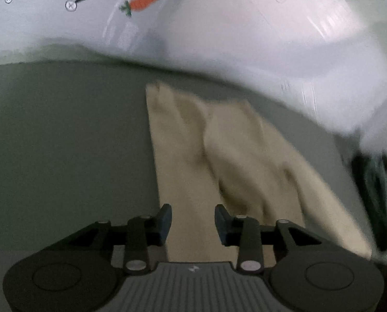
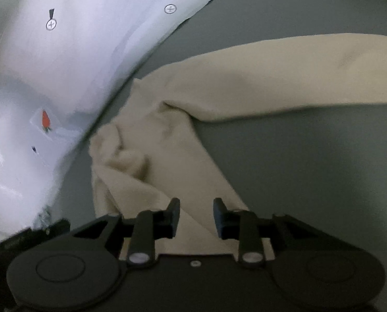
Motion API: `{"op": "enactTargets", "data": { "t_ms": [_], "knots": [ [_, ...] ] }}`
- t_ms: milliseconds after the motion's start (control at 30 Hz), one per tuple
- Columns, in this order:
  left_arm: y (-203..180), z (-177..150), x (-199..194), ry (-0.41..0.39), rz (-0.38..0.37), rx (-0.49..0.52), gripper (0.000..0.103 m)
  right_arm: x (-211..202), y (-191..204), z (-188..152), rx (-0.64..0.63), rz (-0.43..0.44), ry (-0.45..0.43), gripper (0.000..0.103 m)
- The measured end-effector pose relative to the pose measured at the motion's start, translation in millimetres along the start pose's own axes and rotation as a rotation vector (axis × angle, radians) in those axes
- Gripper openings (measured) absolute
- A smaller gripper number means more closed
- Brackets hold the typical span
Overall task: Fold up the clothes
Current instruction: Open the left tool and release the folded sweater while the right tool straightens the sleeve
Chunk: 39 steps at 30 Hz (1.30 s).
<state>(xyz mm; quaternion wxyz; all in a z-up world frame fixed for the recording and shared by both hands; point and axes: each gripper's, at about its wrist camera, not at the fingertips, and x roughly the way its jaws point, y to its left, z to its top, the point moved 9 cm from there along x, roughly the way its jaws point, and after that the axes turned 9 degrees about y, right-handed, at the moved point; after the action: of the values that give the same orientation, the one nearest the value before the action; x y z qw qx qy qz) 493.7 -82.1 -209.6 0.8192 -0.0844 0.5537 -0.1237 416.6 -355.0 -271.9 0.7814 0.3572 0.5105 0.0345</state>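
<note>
With both claws part-open and empty, fold not yet set.
Beige garment [image 1: 219, 156] runs lengthwise ahead of left gripper [image 1: 193, 221]; right gripper [image 2: 196, 217] sits over its near end, approx. equally near.

A boxed "LOOK HE…", cut off, stands on the white sheet [image 2: 63, 59].

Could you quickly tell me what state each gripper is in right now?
Left gripper: open, holding nothing, above the beige garment.
Right gripper: open, holding nothing, above the same garment.
</note>
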Motion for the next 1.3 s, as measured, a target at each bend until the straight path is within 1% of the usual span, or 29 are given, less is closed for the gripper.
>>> {"op": "enactTargets", "data": {
  "t_ms": [100,200,267,333,400,500,567,633,667,733,800,900,967,1033,1100,1200,1300],
  "knots": [
    [-2,-59,-2,0.069,0.045,0.032,0.039,-13,-15,-23,-0.029,-0.042,-0.004,0.033],
    [-2,-105,1,0.138,0.068,0.024,0.039,-20,-24,-37,-0.032,-0.041,0.005,0.034],
    [-2,-125,0,0.163,0.095,0.032,0.039,-22,-24,-41,-0.041,-0.052,0.005,0.036],
    [0,-140,-3,0.164,0.113,0.040,0.039,-25,-24,-45,-0.063,-0.078,-0.002,0.039],
    [2,-150,-6,0.162,0.123,0.027,0.040,-28,-25,-49,-0.091,-0.100,-0.004,0.042],
    [4,-161,-8,0.155,0.130,0.012,0.042,-27,-23,-54,-0.119,-0.093,0.001,0.042],
    [5,-166,-9,0.150,0.137,0.008,0.044,-26,-19,-56,-0.161,-0.100,-0.002,0.031],
    [6,-170,-10,0.148,0.141,0.000,0.044,-23,-16,-58,-0.190,-0.095,0.005,0.002],
    [5,-170,-10,0.147,0.143,-0.003,0.045,-25,-14,-59,-0.199,-0.087,0.002,0.001],
    [4,-174,-15,0.145,0.142,-0.008,0.045,-34,-8,-58,-0.221,-0.092,-0.025,0.000],
    [5,-177,-18,0.143,0.140,-0.014,0.045,-47,3,-58,-0.266,-0.076,-0.070,0.000],
    [6,-179,-19,0.140,0.130,-0.031,0.045,-67,20,-56,-0.305,-0.011,-0.117,0.000],
    [7,-180,-21,0.137,0.125,-0.042,0.045,-76,29,-56,-0.317,0.018,-0.131,0.000],
    [7,-181,-23,0.134,0.122,-0.050,0.045,-80,36,-58,-0.339,0.051,-0.136,0.000],
    [7,-181,-27,0.125,0.121,-0.053,0.045,-82,48,-63,-0.389,0.091,-0.128,0.000],
    [10,-181,-32,0.110,0.121,-0.067,0.045,-85,70,-75,-0.490,0.133,-0.107,0.000],
    [18,-182,-40,0.091,0.127,-0.095,0.045,-80,95,-90,-0.589,0.176,-0.066,0.000]
  ]
}}
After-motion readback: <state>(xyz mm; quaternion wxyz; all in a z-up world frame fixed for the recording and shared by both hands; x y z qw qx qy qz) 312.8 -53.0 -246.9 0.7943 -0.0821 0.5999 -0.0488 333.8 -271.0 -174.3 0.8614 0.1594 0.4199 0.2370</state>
